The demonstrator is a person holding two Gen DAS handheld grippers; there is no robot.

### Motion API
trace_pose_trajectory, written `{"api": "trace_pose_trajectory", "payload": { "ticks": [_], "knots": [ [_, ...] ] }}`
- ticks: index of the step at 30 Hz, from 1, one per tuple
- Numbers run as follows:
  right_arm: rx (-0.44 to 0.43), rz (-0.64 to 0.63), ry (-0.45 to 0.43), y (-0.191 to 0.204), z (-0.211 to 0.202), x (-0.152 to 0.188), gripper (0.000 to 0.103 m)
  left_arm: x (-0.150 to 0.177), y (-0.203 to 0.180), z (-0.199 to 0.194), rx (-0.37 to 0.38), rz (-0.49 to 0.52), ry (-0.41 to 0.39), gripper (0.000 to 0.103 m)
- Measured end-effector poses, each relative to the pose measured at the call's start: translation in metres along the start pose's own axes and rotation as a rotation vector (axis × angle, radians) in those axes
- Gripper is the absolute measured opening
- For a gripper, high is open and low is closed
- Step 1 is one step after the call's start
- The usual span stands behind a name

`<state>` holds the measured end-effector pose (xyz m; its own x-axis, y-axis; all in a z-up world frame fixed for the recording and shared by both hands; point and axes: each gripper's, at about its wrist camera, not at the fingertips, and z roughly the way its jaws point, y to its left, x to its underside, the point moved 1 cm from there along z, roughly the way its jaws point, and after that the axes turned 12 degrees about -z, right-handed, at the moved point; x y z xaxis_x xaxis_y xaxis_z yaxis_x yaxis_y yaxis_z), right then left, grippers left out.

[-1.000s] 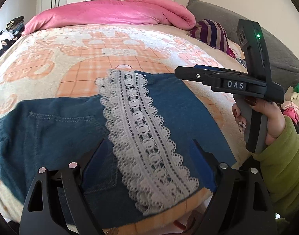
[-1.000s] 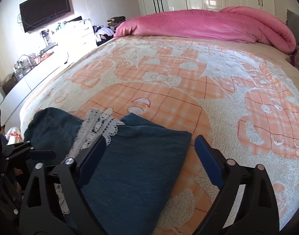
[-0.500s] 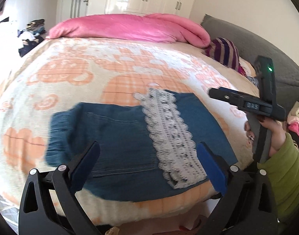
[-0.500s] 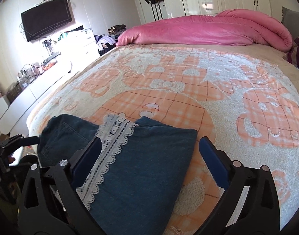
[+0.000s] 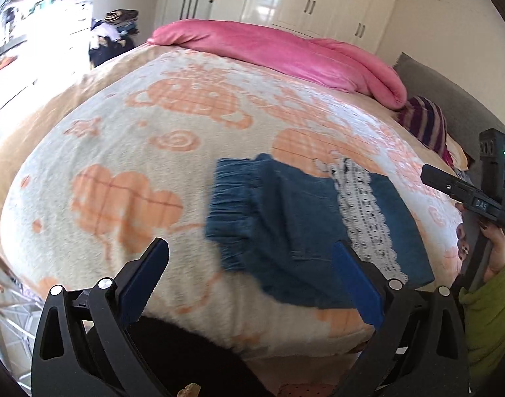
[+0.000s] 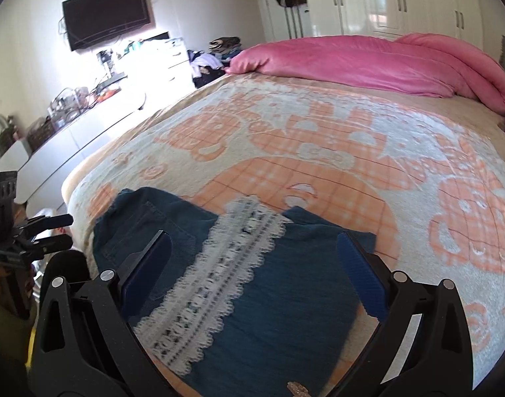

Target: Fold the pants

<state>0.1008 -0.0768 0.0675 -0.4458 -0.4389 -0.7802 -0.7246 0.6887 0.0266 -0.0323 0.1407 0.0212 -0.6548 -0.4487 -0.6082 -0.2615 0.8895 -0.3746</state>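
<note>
Sunlit bedroom point(image 6: 219, 66), white wardrobes point(image 5: 305, 0)

Only one marking can be read: the letters "DAS", printed in pale type on a small dark plate on the body of the right gripper point(image 5: 480, 205), seen in the left wrist view. The plate is set on the black bar just above the hand point(image 5: 495, 248) that holds the handle. No other text, number or brand can be made out.
</note>
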Motion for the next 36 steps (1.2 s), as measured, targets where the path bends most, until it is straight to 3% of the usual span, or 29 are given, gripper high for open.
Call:
{"api": "trace_pose_trajectory", "payload": {
  "ticks": [11,17,21,22,25,36],
  "knots": [
    [-0.157,-0.171,0.069,0.063,0.044,-0.057,0.094,0.014,0.018,0.013,0.087,-0.079,0.073,0.099],
    [-0.183,-0.284,0.131,0.092,0.074,-0.078,0.094,0.021,0.018,0.026,0.149,-0.126,0.113,0.098],
    [-0.251,-0.303,0.18,0.106,0.098,-0.086,0.094,0.024,0.023,0.035,0.268,-0.232,0.141,0.097],
    [-0.269,-0.307,0.194,0.11,0.105,-0.087,0.094,0.025,0.023,0.038,0.283,-0.246,0.151,0.095],
    [-0.316,-0.312,0.242,0.119,0.124,-0.087,0.094,0.029,0.019,0.046,0.295,-0.252,0.176,0.072],
    [-0.419,-0.32,0.39,0.149,0.191,-0.086,0.094,0.035,0.016,0.069,0.318,-0.308,0.215,0.072]
  ]
}}
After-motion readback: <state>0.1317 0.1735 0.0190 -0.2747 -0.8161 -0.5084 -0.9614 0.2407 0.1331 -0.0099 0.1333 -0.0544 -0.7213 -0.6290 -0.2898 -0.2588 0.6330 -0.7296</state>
